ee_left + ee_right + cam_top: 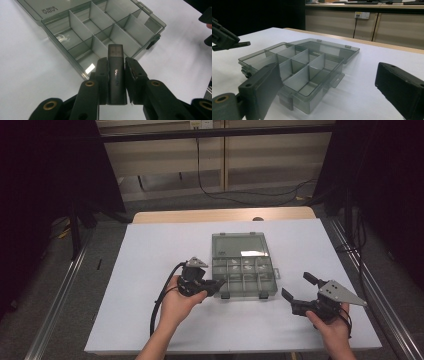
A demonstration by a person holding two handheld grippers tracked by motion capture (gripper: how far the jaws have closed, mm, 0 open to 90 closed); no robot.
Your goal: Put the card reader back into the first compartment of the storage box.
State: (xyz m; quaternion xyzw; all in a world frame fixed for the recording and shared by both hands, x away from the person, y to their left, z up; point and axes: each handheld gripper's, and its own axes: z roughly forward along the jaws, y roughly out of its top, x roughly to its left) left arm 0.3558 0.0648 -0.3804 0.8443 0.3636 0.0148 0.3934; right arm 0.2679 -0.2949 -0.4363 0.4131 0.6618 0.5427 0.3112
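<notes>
Left gripper (pixel 116 75) I have clamped on a black USB adapter (pixel 116 75), just off the near edge of the open grey compartment box (pixel 243 265). Right gripper (pixel 298 290) gapes empty beside that box. White counter (pixel 150 260); beyond it, grey floor with cables (pixel 220 190) and dark curtains (pixel 50 170).

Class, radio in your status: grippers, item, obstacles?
Left gripper shut on black USB adapter, at organiser box edge. Right gripper open, empty. Lid open, nothing blocking compartments.
</notes>
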